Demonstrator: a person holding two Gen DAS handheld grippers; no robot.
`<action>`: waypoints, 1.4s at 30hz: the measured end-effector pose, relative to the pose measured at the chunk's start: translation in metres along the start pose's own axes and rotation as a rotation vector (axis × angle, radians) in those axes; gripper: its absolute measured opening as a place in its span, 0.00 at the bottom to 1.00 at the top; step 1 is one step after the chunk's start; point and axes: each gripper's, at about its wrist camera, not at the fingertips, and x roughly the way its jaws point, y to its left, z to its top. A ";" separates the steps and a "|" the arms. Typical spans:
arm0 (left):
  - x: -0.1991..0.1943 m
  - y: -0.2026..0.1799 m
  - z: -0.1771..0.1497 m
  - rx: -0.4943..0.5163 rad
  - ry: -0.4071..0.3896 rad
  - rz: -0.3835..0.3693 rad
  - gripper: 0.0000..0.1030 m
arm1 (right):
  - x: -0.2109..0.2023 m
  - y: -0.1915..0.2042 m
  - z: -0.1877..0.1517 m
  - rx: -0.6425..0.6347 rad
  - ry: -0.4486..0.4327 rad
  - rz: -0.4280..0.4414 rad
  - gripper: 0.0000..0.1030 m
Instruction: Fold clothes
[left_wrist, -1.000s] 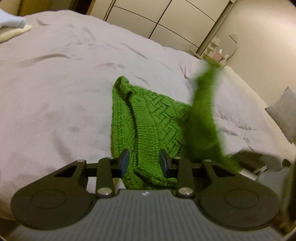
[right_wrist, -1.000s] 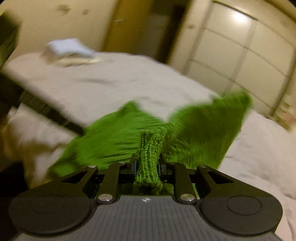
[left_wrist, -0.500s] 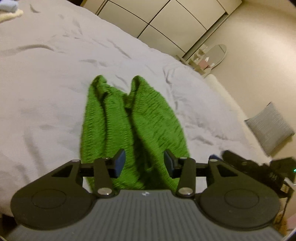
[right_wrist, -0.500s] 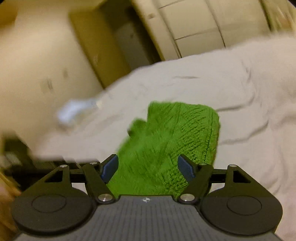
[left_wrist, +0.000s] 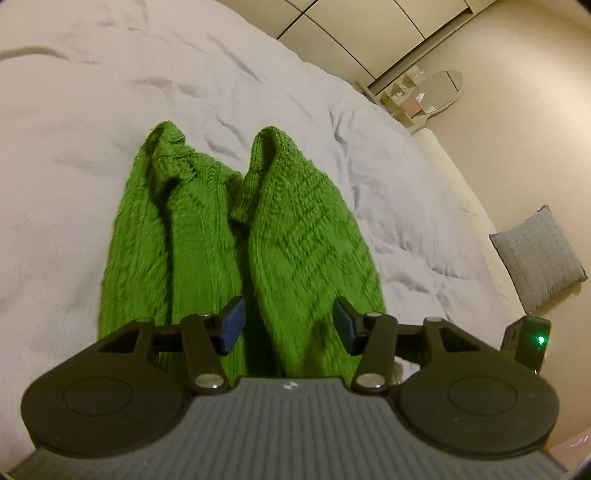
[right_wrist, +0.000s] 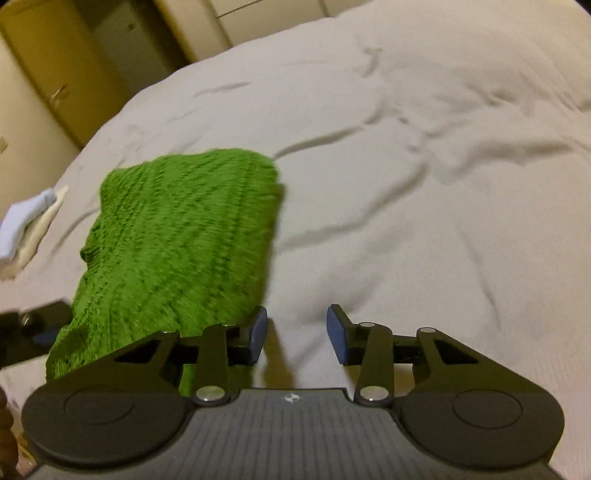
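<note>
Green knit: a green sweater (left_wrist: 236, 236) of thick wool lies on the white bedcover (left_wrist: 92, 147), folded lengthwise into two long lobes side by side
Left gripper (left_wrist: 286, 326): its fingers are spread apart and pinch nothing; the jaws have just been opening
Sweater and left fingers: the near end of the right lobe lies between and under the two blue pads (left_wrist: 231, 325), but the pads do not press on it; the left lobe passes under the left finger and outside it
Right gripper (right_wrist: 297, 334): its fingers are also apart, with only bare bedcover (right_wrist: 424, 184) between them; the jaws have just been closing, with nothing between them
Sweater and right fingers: in the right wrist view the sweater (right_wrist: 184, 236) is to the left of the gap; its near edge goes just behind the left finger, and whether it touches the finger I cannot tell
Long axis: in the left wrist view the sweater runs away from the gripper, from the near edge toward the far side of the bed
Far end: two rounded ribbed tips point away, with a narrow valley between them
Beside: a small pile of folded white cloth (right_wrist: 26, 225) lies on the bed, well apart from the sweater; a grey cushion (left_wrist: 539, 258) is on the floor
</note>
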 end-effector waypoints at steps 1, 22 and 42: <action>0.007 0.003 0.004 -0.009 0.011 -0.004 0.46 | 0.004 0.004 0.001 -0.012 0.001 -0.009 0.39; -0.024 0.007 0.010 0.265 -0.132 0.201 0.08 | 0.035 0.127 0.000 -0.462 -0.015 -0.158 0.29; 0.007 0.040 0.086 0.107 -0.077 0.057 0.31 | 0.047 0.013 0.072 0.039 0.017 0.019 0.54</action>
